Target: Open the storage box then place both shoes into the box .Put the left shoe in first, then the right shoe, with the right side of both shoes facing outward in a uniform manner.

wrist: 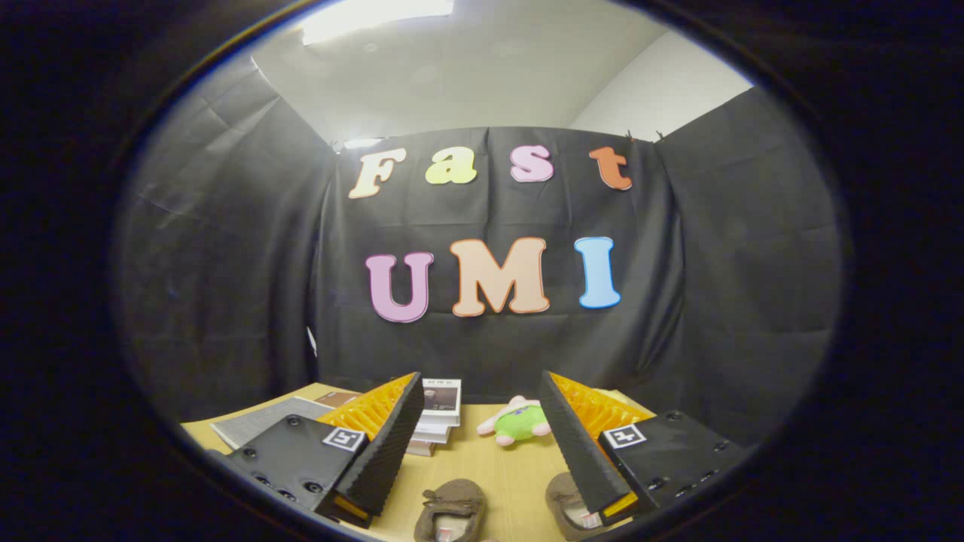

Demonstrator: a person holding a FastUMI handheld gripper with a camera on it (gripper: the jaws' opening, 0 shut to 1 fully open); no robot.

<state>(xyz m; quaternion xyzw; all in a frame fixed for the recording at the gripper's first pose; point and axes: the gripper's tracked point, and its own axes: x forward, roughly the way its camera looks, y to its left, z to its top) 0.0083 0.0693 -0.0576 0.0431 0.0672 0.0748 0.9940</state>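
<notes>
Gripper view looks level across a wooden table (520, 470), with the gripper (482, 436) held up and its fingers spread wide, grasping nothing. Nearest, low between the fingers, lie two brown shoes: one shoe (452, 512) sits just inside the left finger, the other shoe (568, 512) is partly hidden under the right finger. Which is the left shoe and which the right cannot be told from here, since only their near ends show. Beyond them the tabletop runs bare for a stretch. Farther on, a green and pink plush toy (520, 423) lies just inside the right finger, and a short stack of books (437, 421) stands behind the left finger's tip. A grey mat or booklet (260, 423) lies flat beyond the left finger's outer side. Black cloth closes the back.

The storage box cannot be made out from here, so the step in hand is, by my judgement, finding and opening it. Doing that well likely means tilting or turning the gripper until the box comes in sight, keeping the fingers apart on approach, and passing clear of the shoes so that neither is nudged out of place before the lid is up.
</notes>
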